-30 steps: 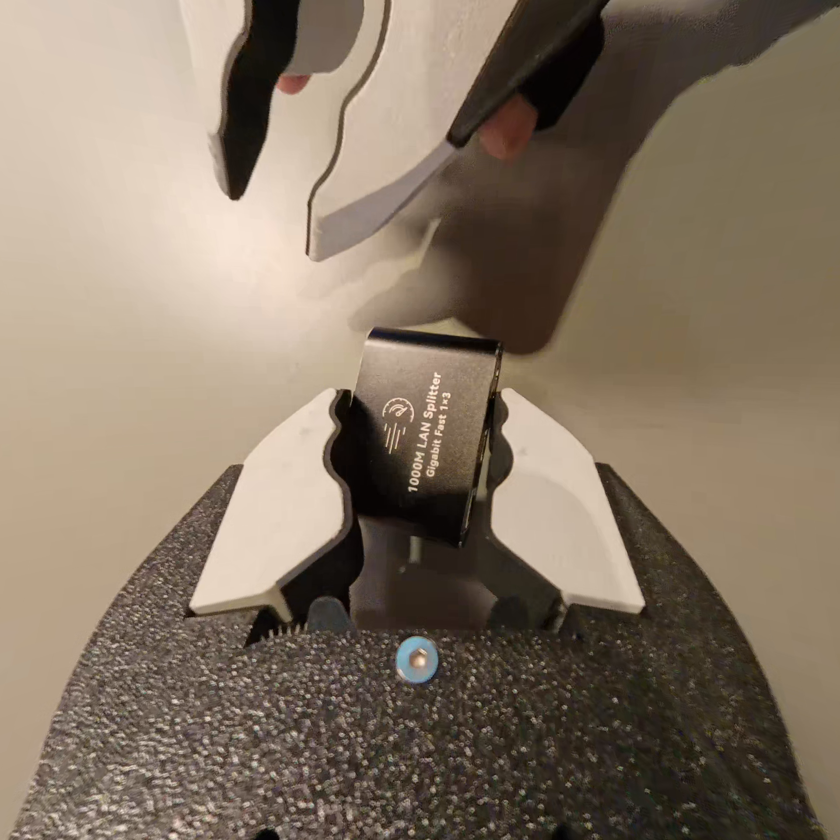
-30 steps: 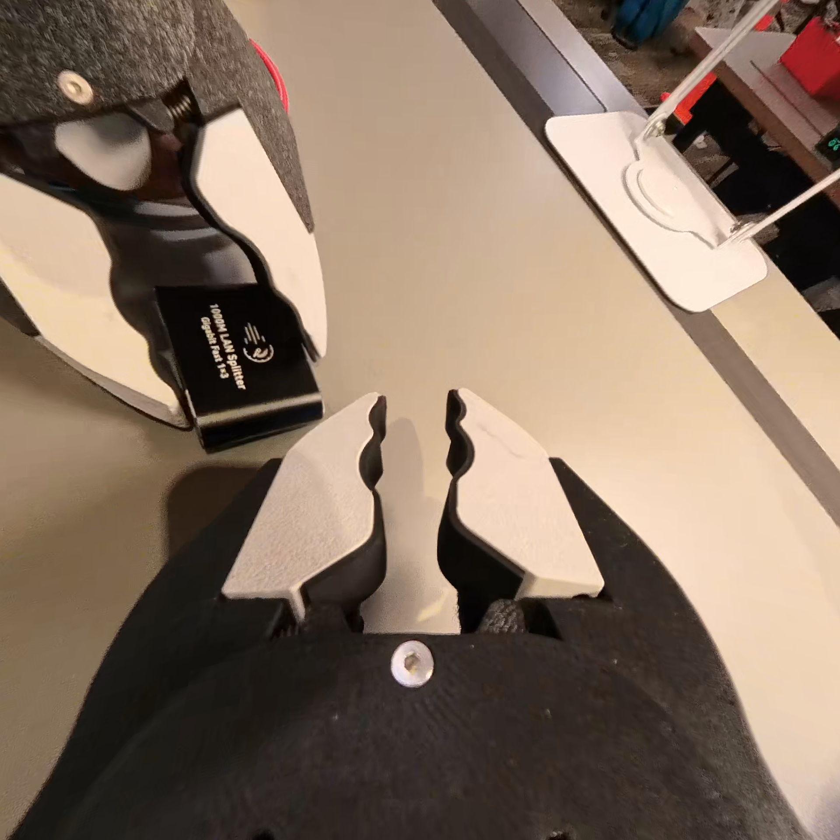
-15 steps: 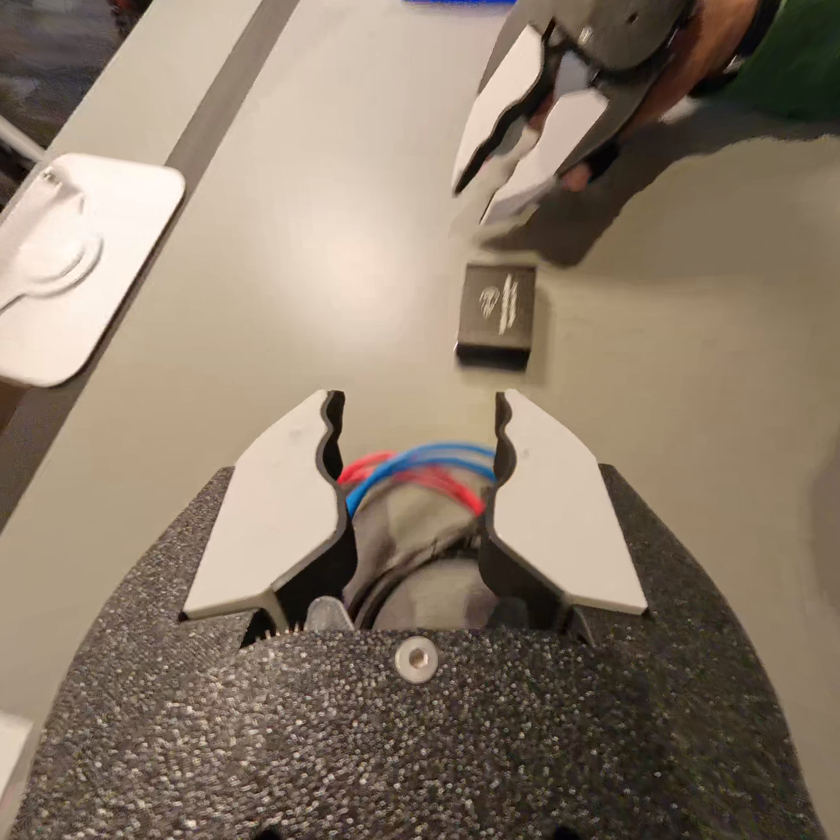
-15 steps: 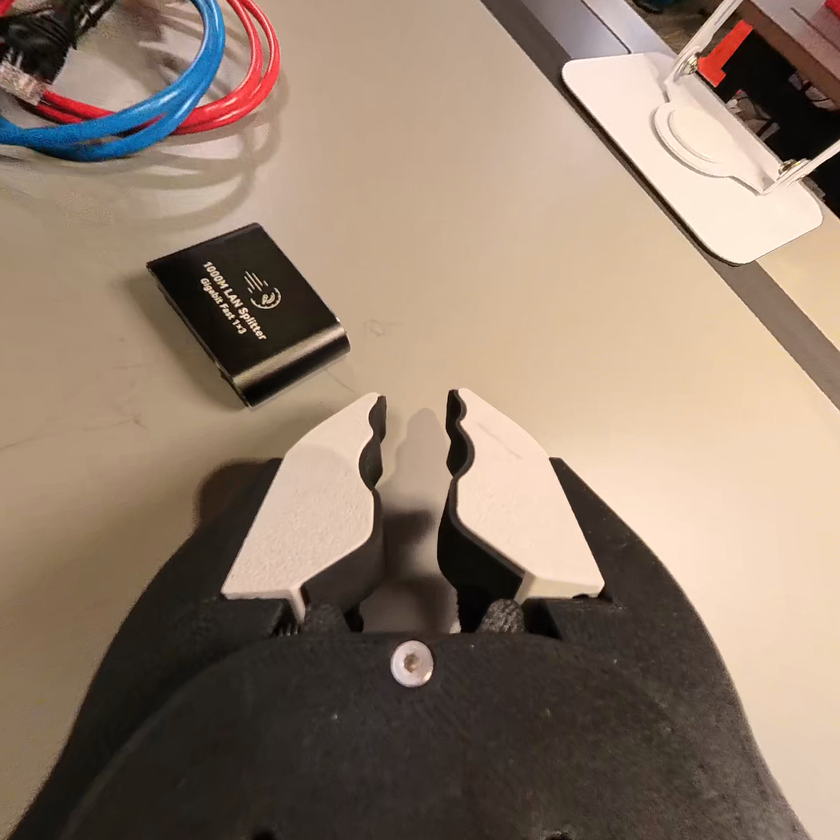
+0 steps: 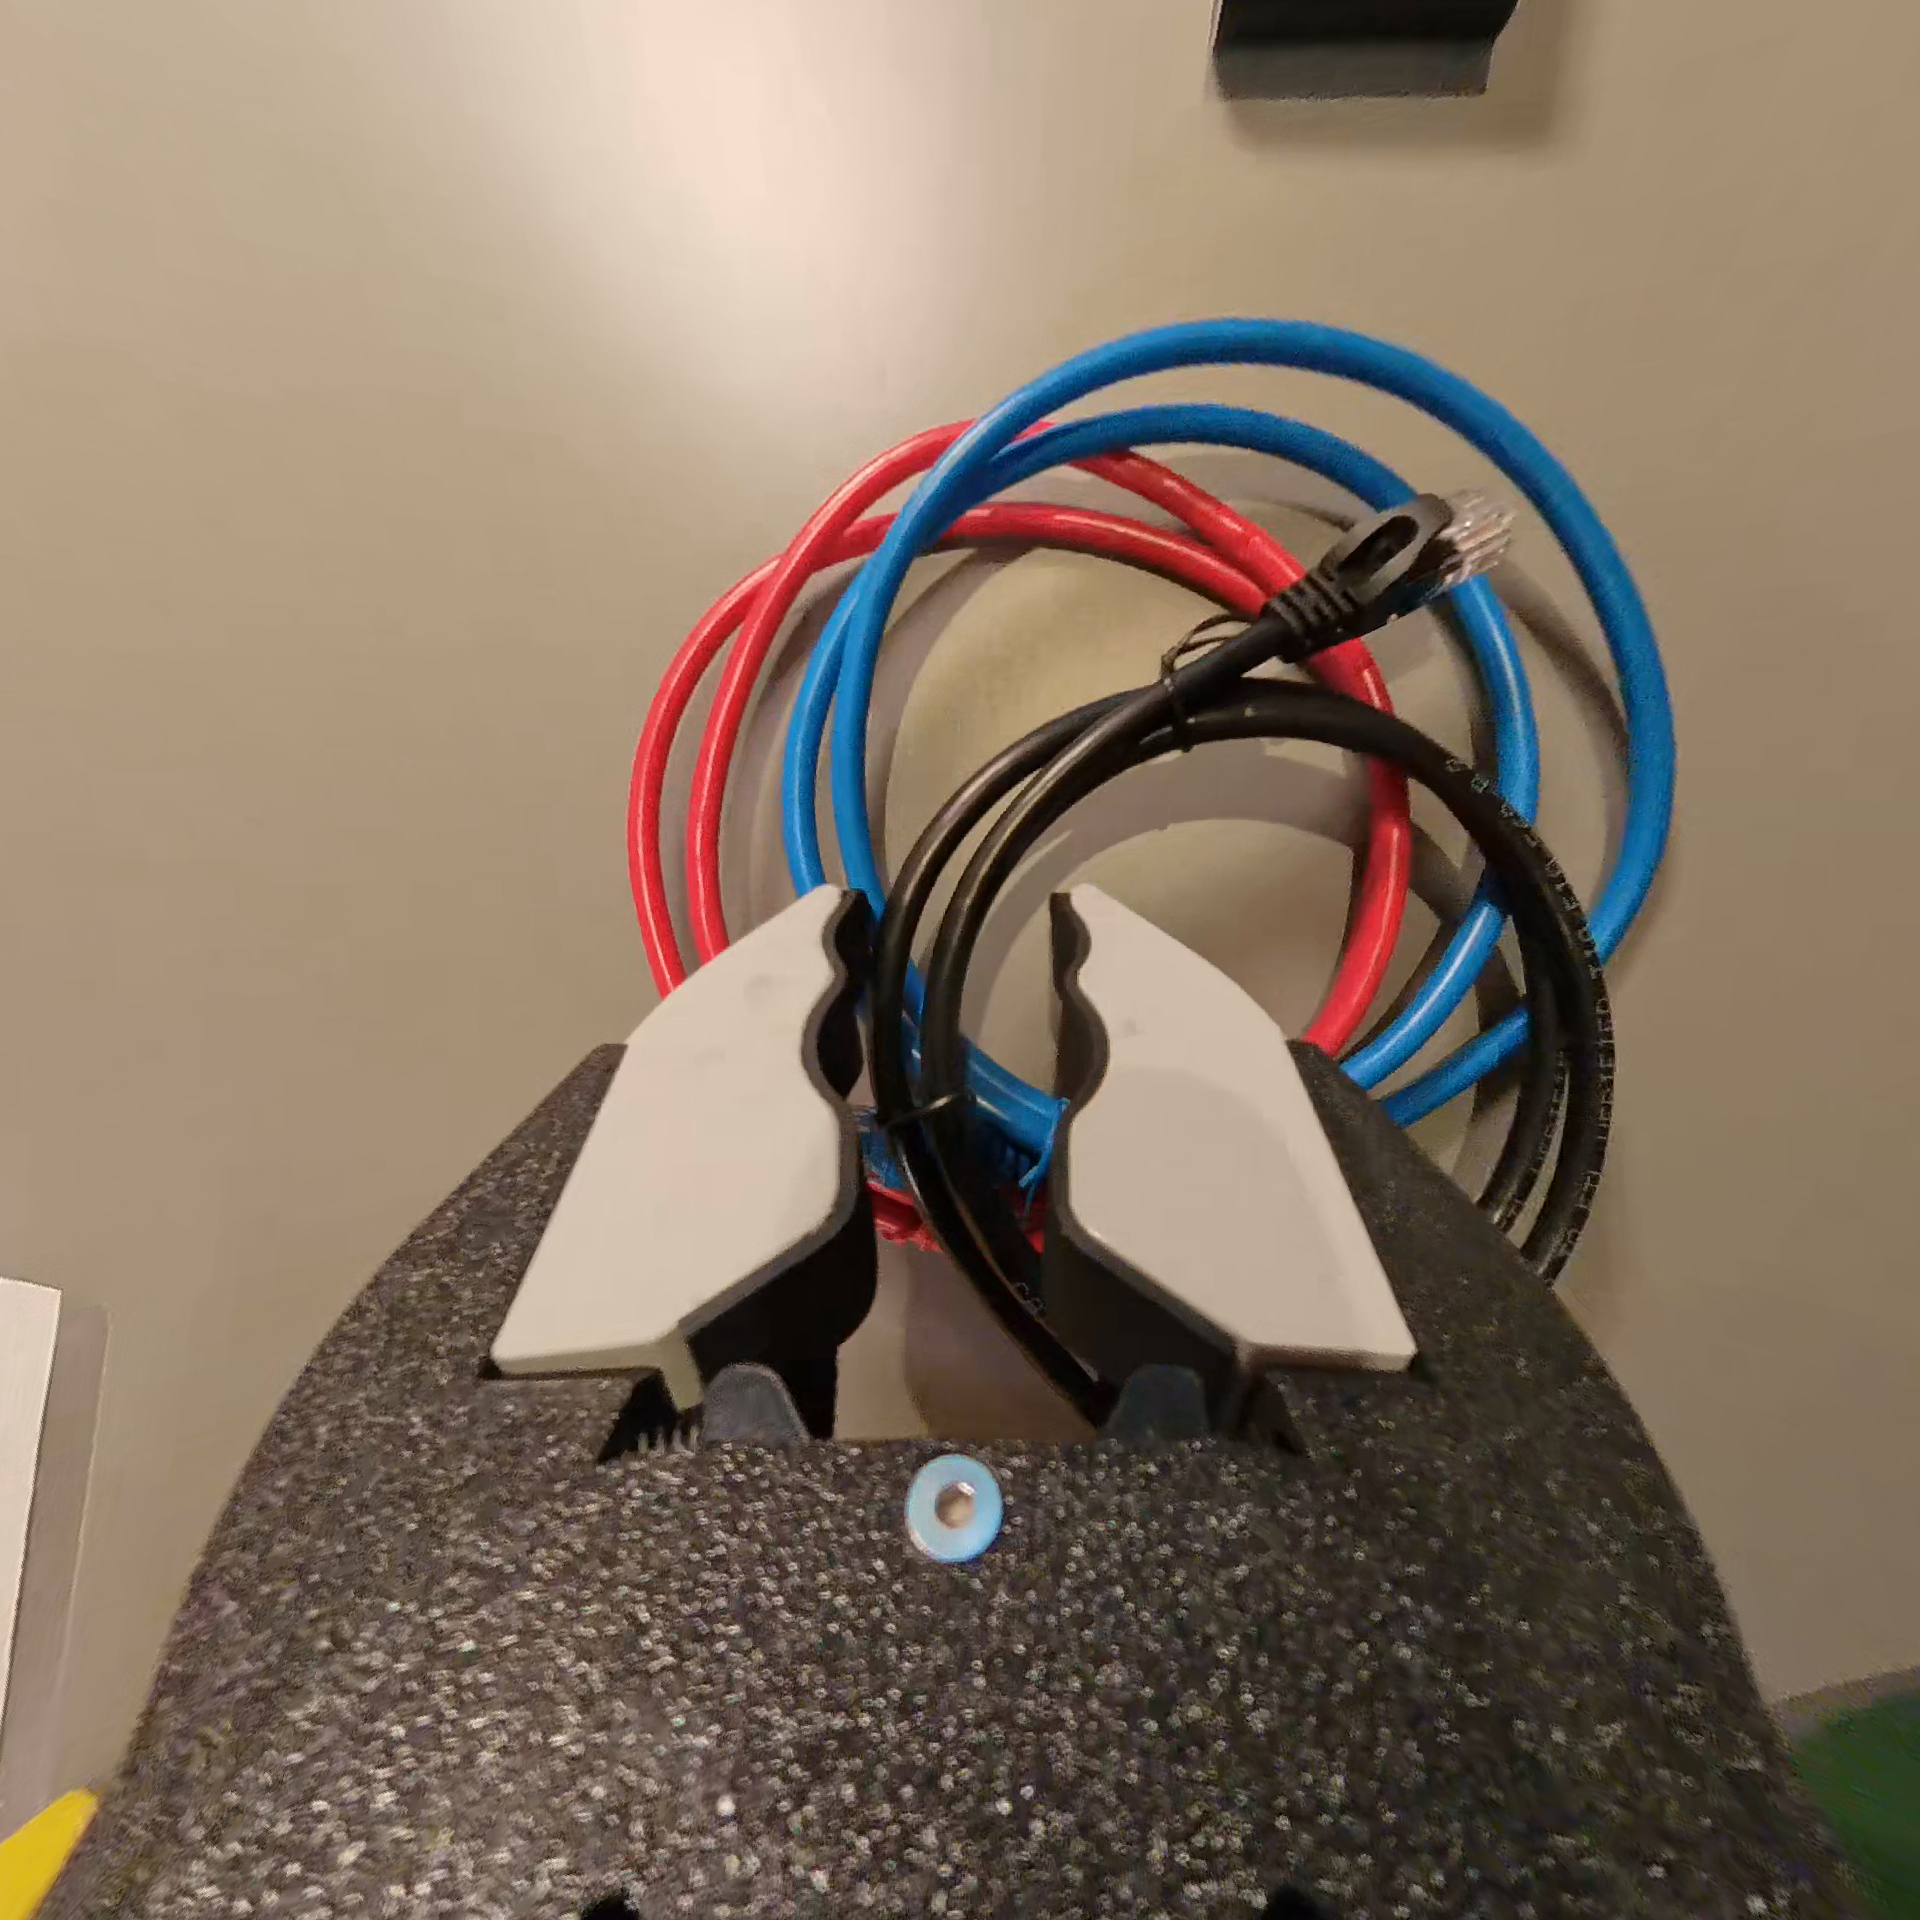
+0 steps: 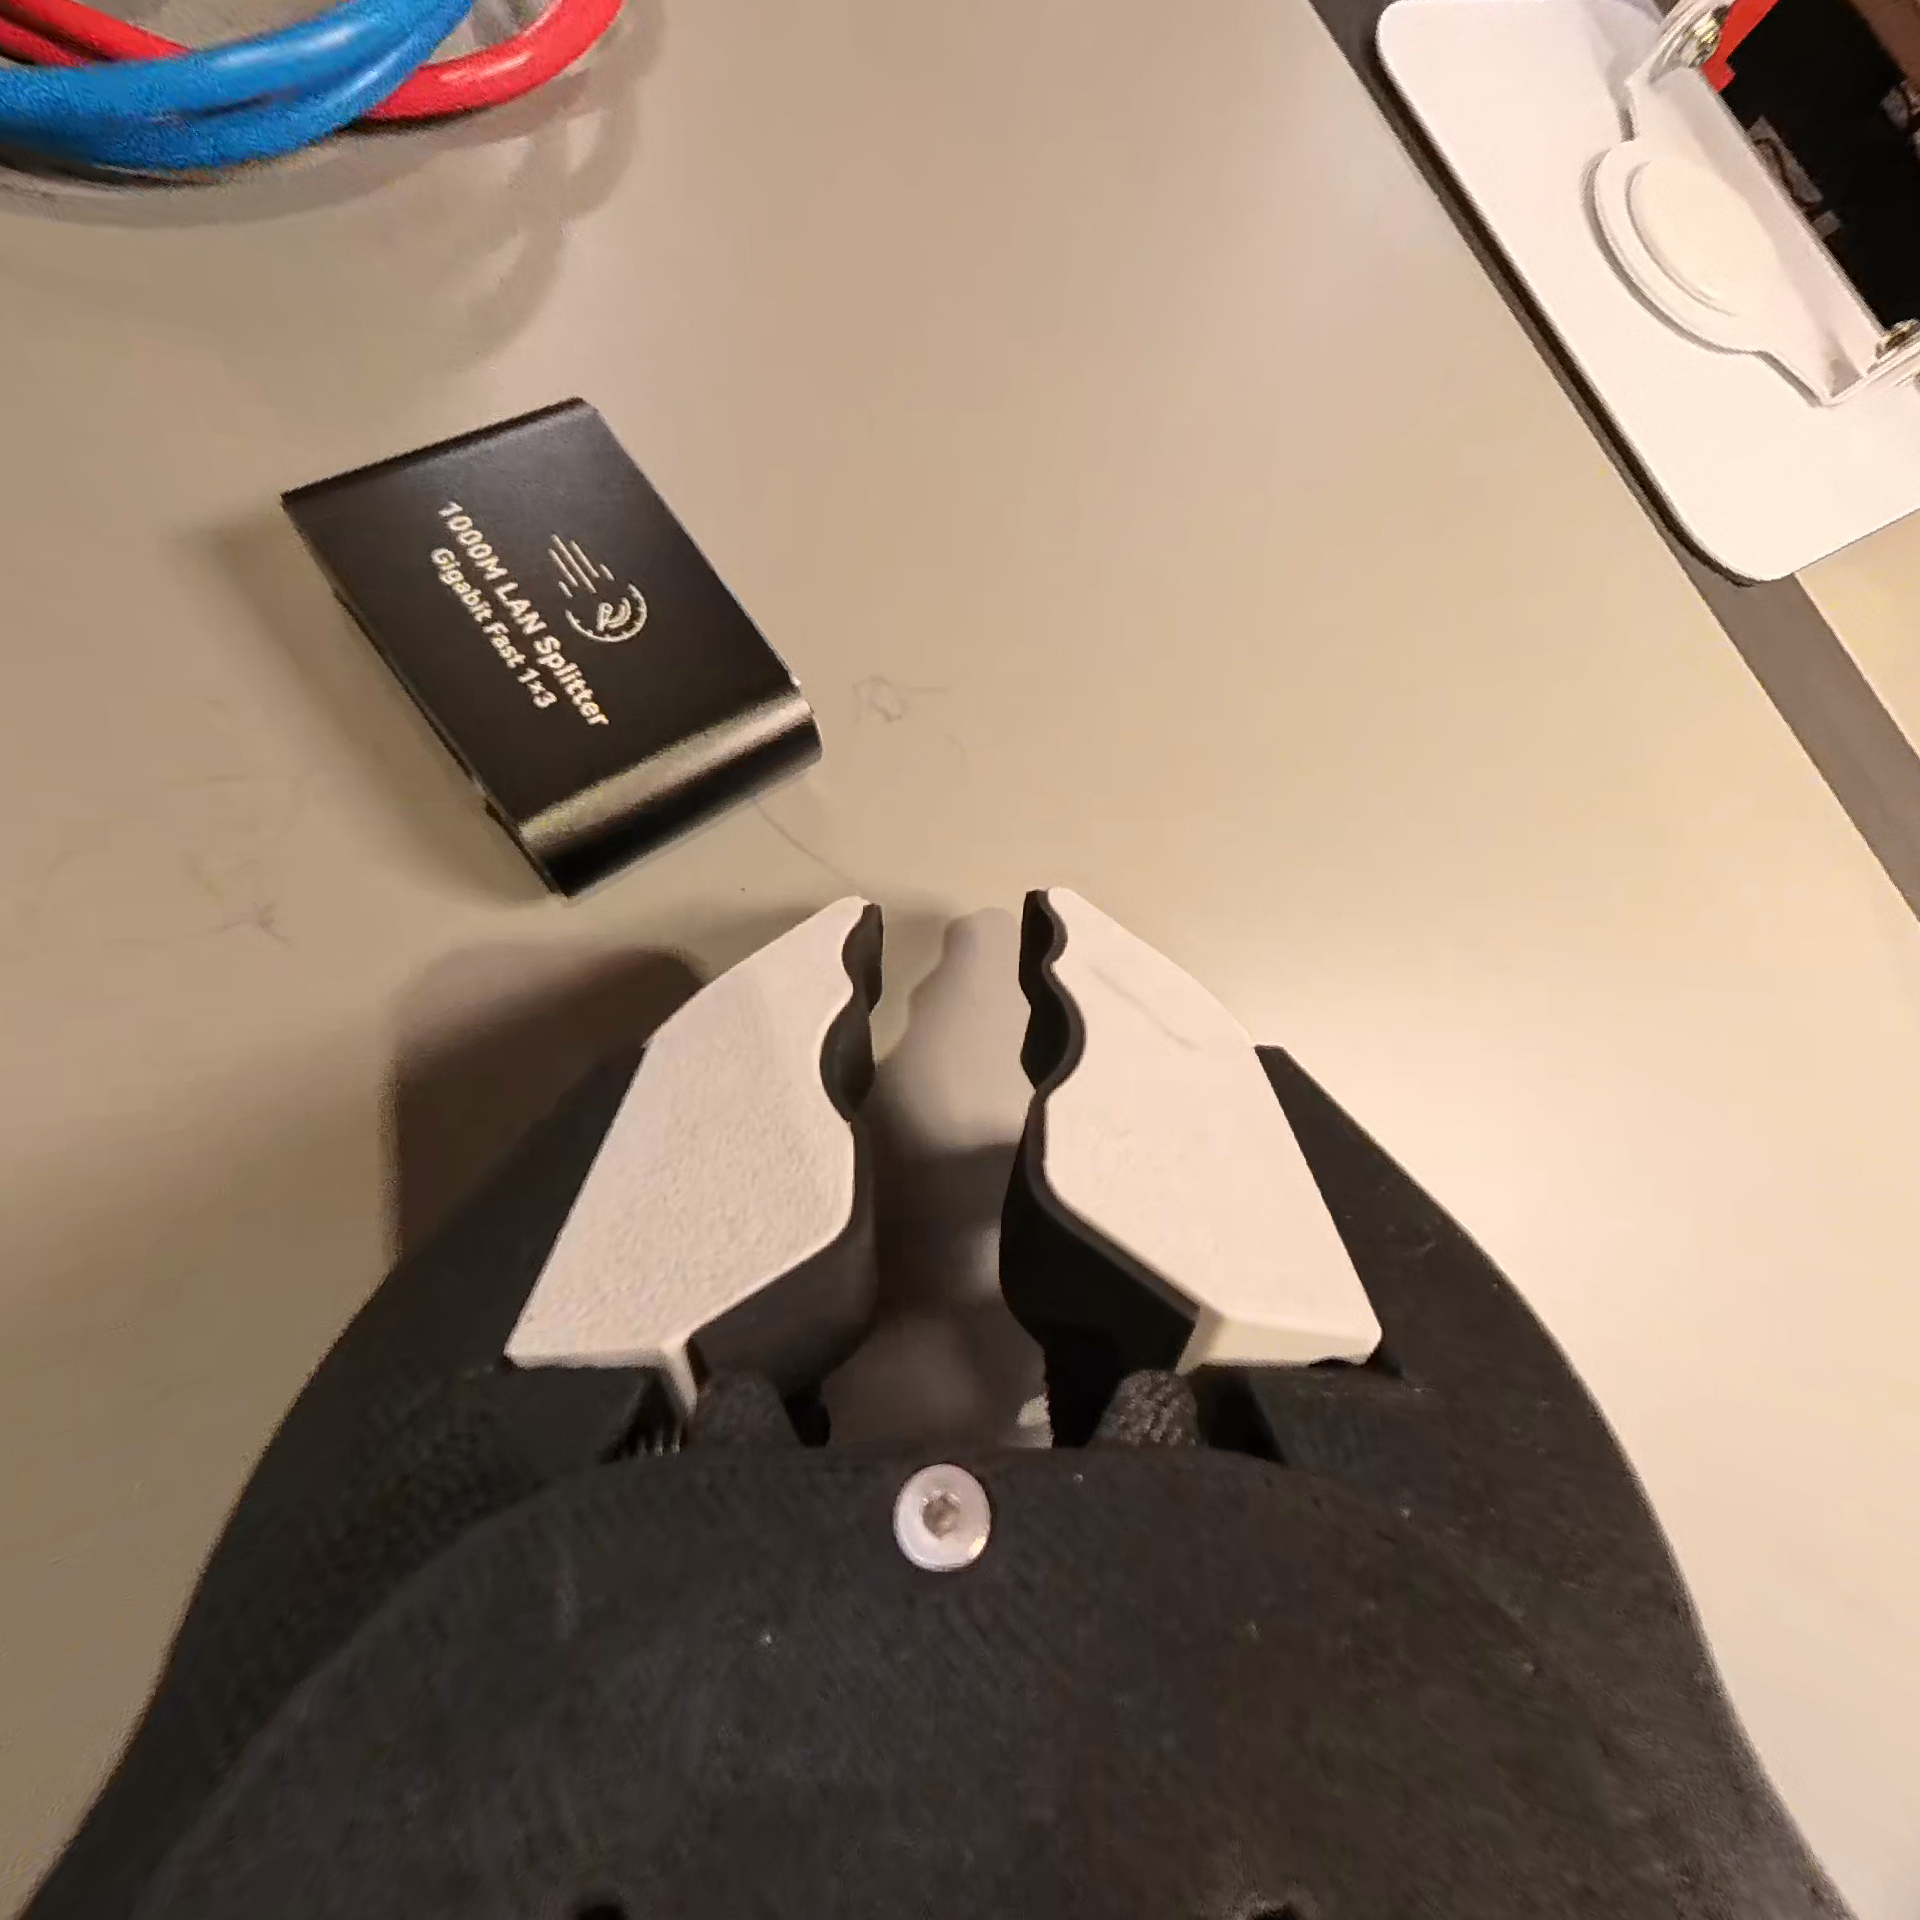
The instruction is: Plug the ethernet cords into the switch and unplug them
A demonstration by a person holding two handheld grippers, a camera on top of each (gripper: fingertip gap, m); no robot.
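Directly ahead in the left wrist view, the left gripper hangs over a pile of coiled ethernet cords on the beige table. Its two grey fingers stand spread, with nothing pinched between them; loops of the black cord pass through the gap, and whether they touch the pads cannot be told. The blue cord makes the widest loops, reaching toward the upper middle of the frame, while the red cord curves out to the left of it. The black cord lies on top of both, and its clear-tipped plug points toward the upper right. At the top edge, right of centre, a dark slice of the switch shows, well apart from the cords. A white edge sits at the lower left and a green patch at the lower right.

Over in the right wrist view, the right gripper sits low over the table with its fingers parted by a narrow gap, empty. The black switch lies flat at centre left, just beyond the left fingertip and not touching it. Blue cord and red cord loops show in the upper left corner. A white stand base rests at the upper right, across a dark seam in the table.
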